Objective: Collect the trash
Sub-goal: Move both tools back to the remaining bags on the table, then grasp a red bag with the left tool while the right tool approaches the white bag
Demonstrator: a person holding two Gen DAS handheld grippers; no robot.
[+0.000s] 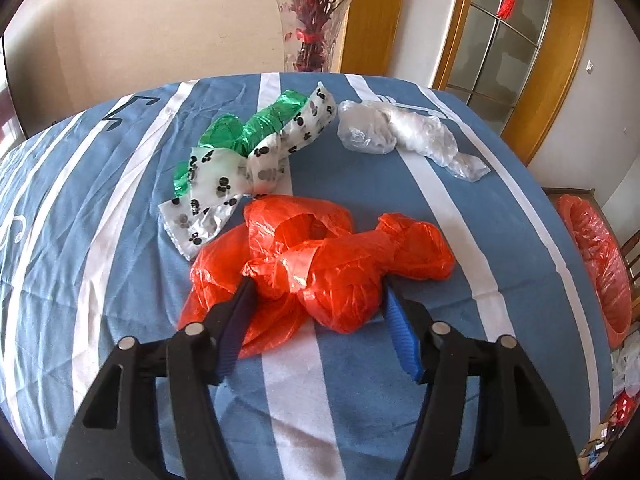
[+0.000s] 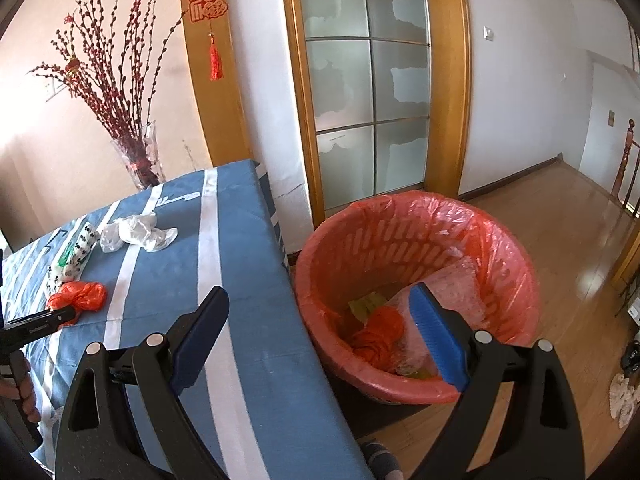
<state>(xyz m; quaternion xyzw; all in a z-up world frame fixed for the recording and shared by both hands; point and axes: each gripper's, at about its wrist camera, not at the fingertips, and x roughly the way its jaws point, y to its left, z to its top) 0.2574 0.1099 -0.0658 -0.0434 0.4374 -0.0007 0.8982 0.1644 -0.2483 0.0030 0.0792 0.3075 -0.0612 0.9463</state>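
A crumpled orange plastic bag (image 1: 320,264) lies on the blue striped tablecloth (image 1: 100,208). My left gripper (image 1: 318,292) is open with its fingers on either side of the bag's near end. Behind it lie a white bag with black prints (image 1: 240,164), a green bag (image 1: 256,124) and a clear bag (image 1: 404,132). My right gripper (image 2: 320,300) is open and empty, held above the table's right edge and the trash bin (image 2: 416,292), which is lined in orange plastic and holds several pieces of trash. The orange bag also shows in the right wrist view (image 2: 78,296).
A glass vase of red branches (image 1: 310,32) stands behind the table's far edge. The bin (image 1: 596,264) stands on the wooden floor (image 2: 560,248) to the right of the table. A glass-paned wooden door (image 2: 368,92) is behind it.
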